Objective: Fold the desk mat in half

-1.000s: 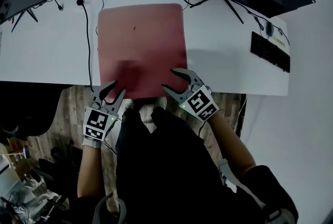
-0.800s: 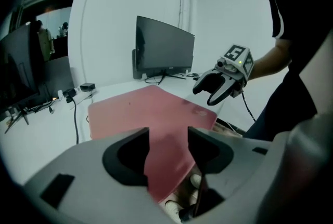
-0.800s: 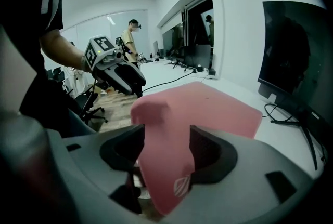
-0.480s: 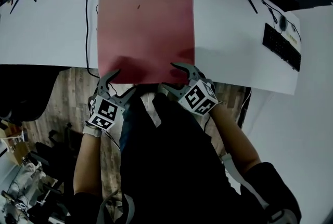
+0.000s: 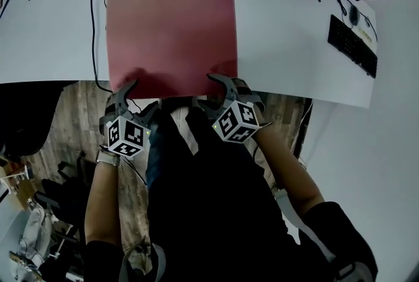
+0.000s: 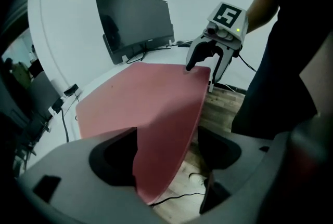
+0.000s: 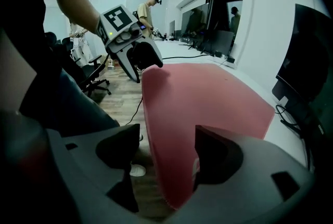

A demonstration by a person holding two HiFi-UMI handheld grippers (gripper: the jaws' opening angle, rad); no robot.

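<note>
The red desk mat (image 5: 170, 25) lies flat on the white counter (image 5: 288, 45) in the upper middle of the head view, its near edge overhanging. The left tool (image 5: 136, 99) and right tool (image 5: 208, 91) straddle its two near corners. Both tools' jaws have just been opening and are spread wide, not pinching the mat.

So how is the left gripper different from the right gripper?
The left gripper is at the red mat's near left corner; the right gripper is at its near right corner. In the head view, the left gripper's marker cube shows one face nearly flat, while the right gripper's looks turned, showing two. Same: both have just been opening and stand open, with the mat's near edge between their jaws.
</note>
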